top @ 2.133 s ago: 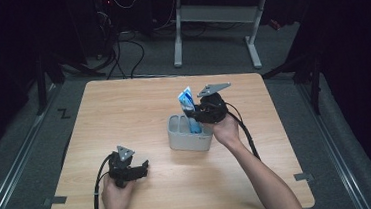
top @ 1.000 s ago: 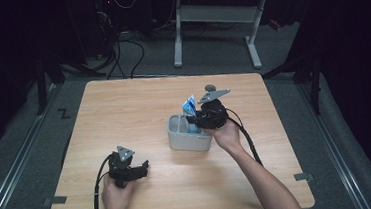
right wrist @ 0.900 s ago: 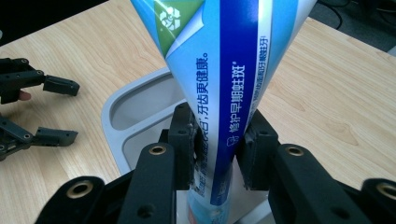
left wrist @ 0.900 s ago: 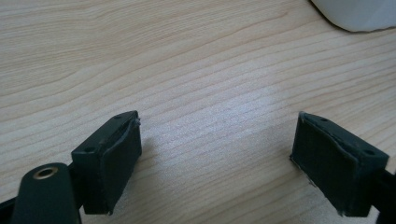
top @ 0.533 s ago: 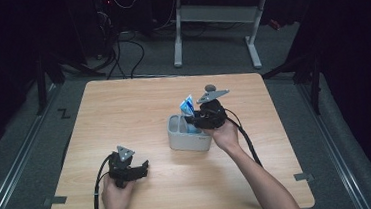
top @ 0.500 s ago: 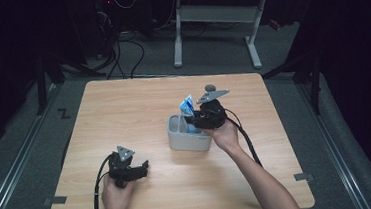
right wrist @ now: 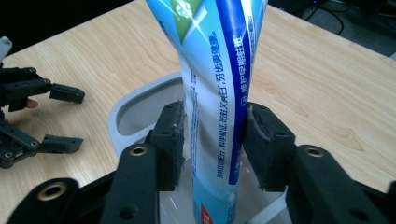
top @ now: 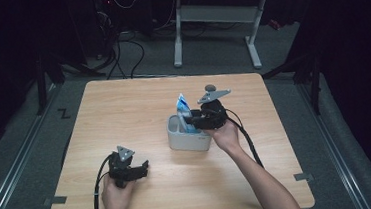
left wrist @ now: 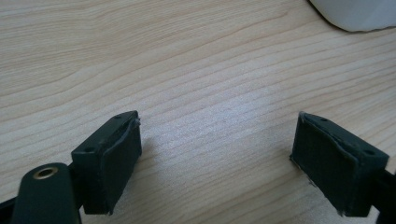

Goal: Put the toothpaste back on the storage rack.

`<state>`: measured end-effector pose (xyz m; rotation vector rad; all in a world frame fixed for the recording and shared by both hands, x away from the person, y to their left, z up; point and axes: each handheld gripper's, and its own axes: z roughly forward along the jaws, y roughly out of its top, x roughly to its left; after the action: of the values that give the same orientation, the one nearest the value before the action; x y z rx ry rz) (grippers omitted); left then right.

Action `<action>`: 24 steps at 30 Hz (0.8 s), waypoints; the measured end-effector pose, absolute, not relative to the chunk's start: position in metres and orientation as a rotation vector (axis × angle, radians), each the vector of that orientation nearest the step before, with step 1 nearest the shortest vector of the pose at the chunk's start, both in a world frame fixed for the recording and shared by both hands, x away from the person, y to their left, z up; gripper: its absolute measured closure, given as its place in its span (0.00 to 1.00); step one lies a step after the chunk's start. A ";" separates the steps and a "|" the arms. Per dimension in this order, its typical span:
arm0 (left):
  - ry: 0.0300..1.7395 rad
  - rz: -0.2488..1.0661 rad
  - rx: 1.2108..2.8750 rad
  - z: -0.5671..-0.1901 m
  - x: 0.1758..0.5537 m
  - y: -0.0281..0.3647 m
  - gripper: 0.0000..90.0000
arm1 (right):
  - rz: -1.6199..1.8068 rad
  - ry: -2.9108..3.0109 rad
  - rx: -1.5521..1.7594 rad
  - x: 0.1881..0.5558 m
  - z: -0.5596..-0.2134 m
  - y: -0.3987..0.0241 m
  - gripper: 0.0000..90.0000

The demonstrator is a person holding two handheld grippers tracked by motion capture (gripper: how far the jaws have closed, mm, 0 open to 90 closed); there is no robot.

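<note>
Room is dark, light falls mainly on the light-wood table (top: 124, 114). Grey carpet floor (top: 21, 147) around it. White-legged desk (top: 216, 17) behind, black cables (top: 118, 44) tangled on the floor at its left. Grey tape marks (top: 303, 177) at the table's near corners.

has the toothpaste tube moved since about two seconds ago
Yes. In the high view the toothpaste tube has dropped lower into the white container, which sits where it was on the table. The right gripper has just been opening around it.
</note>
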<state>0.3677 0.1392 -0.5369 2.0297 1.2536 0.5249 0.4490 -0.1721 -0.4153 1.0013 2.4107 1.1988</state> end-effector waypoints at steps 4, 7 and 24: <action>1.254 0.525 2.029 -0.537 0.368 0.139 0.18 | 1.226 2.388 1.002 0.447 -0.412 -0.175 0.59; 1.254 0.525 2.029 -0.537 0.368 0.139 0.18 | 1.221 2.369 0.985 0.444 -0.408 -0.177 0.57; 1.255 0.525 2.028 -0.537 0.368 0.139 0.18 | 1.251 2.293 1.026 0.440 -0.396 -0.198 0.56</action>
<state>0.3677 0.1391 -0.5370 2.0281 1.2546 0.5249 0.4397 -0.1979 -0.3959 1.0263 2.2930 1.2507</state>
